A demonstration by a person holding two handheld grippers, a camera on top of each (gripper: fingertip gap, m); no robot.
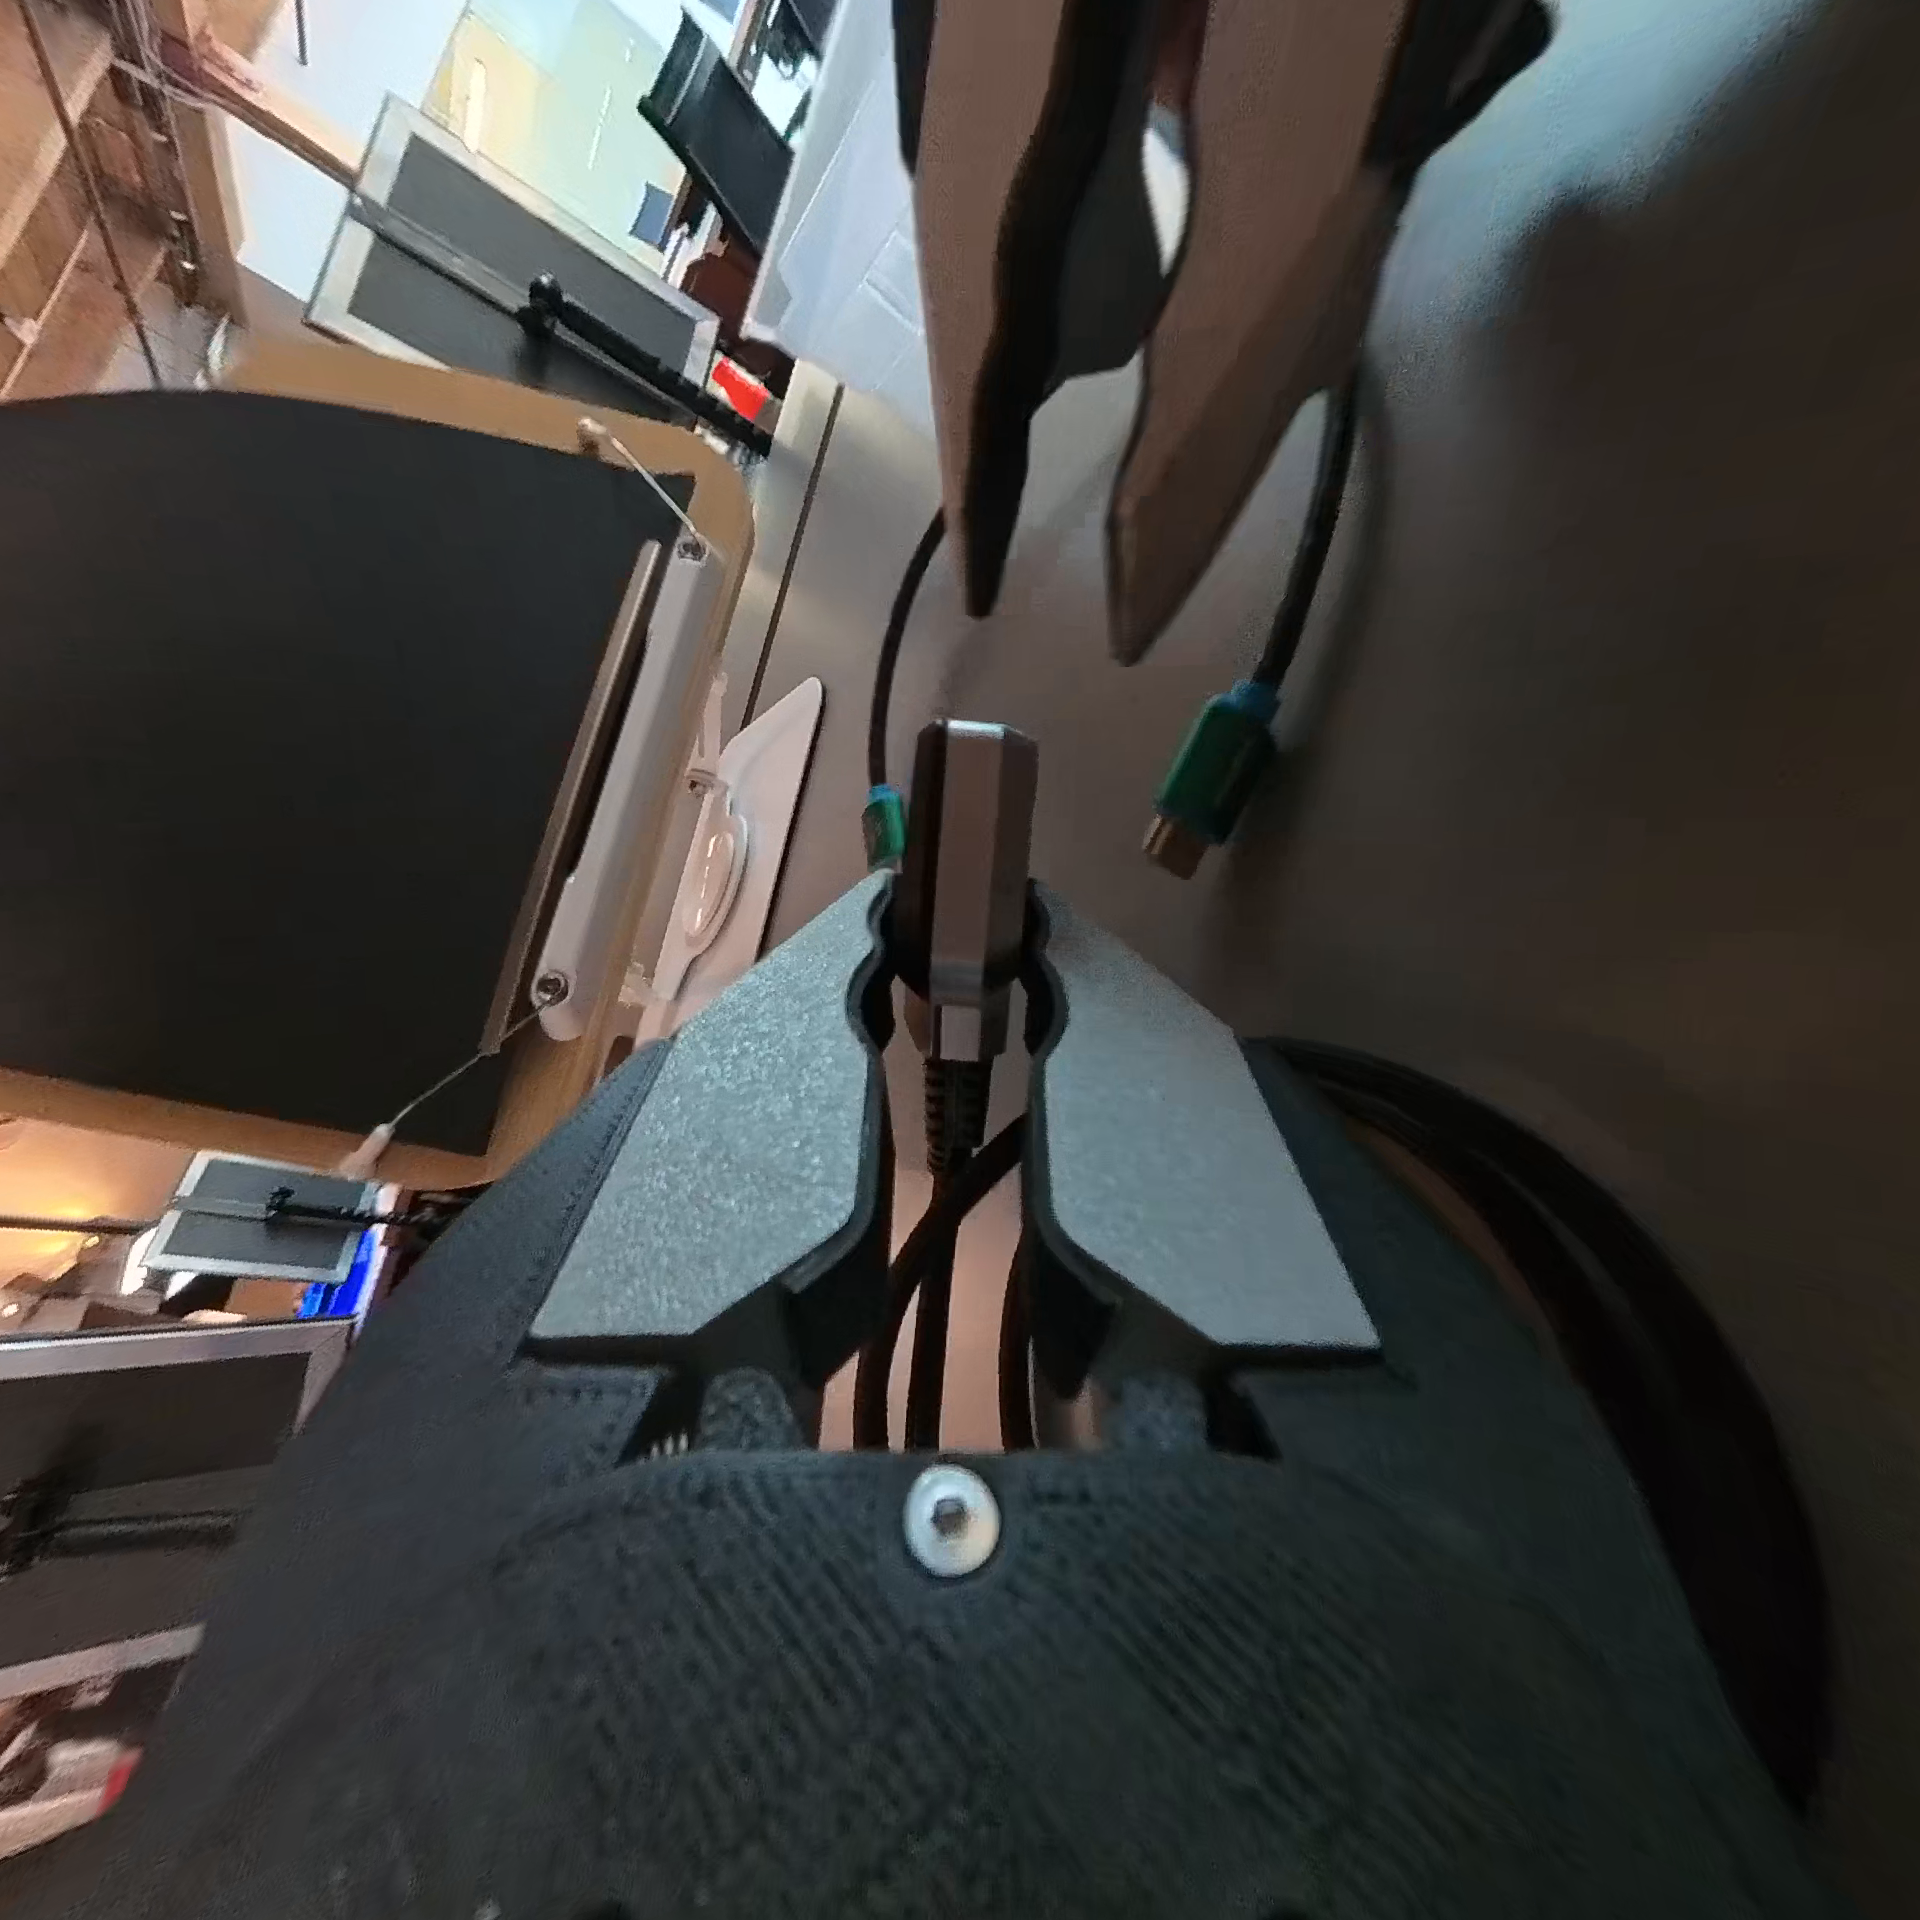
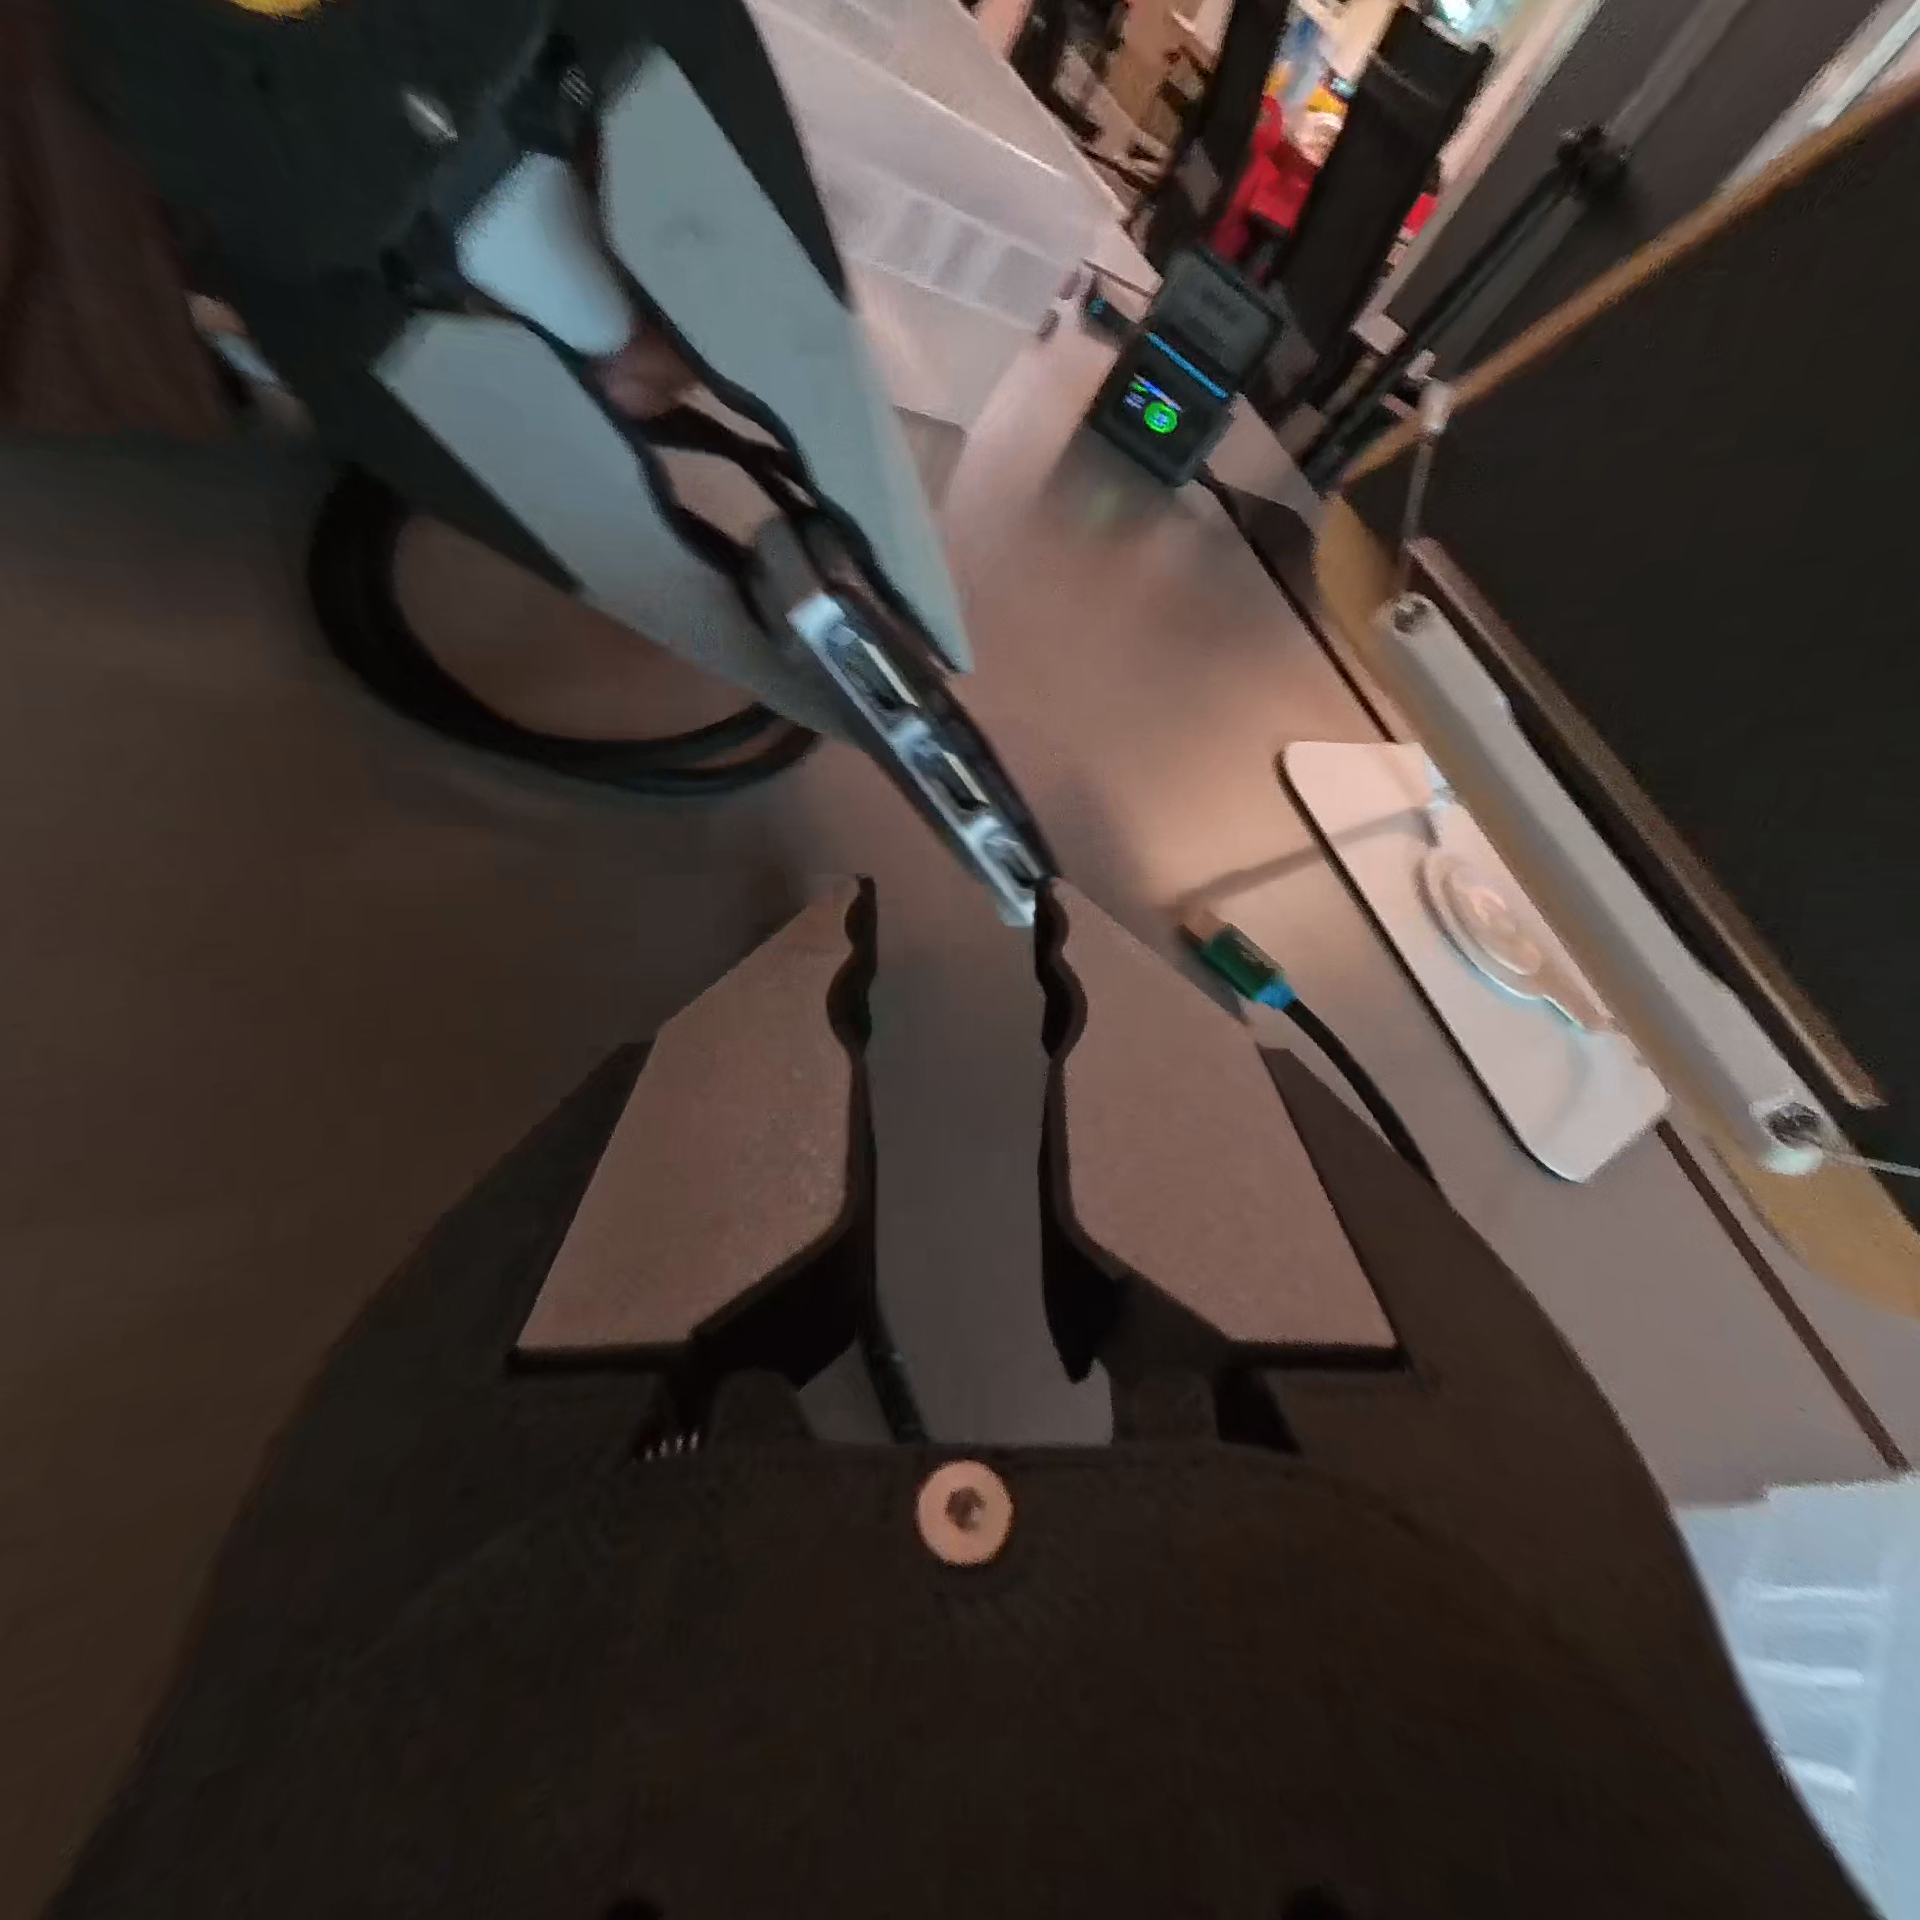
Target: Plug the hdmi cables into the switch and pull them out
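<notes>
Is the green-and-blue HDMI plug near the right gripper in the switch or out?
Out. The green-and-blue HDMI plug lies loose on the brown table, its metal tip bare, apart from the grey switch clamped in the left gripper.

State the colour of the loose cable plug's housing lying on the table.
Green, with a blue collar at the cable end: the plug shows best in the left wrist view.

Two close tool-mounted views, shared switch (image 1: 971, 852)

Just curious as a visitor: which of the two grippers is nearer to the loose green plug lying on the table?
Right. The right gripper hangs open beside the green plug; the left gripper, gripping the switch, is farther off.
</notes>
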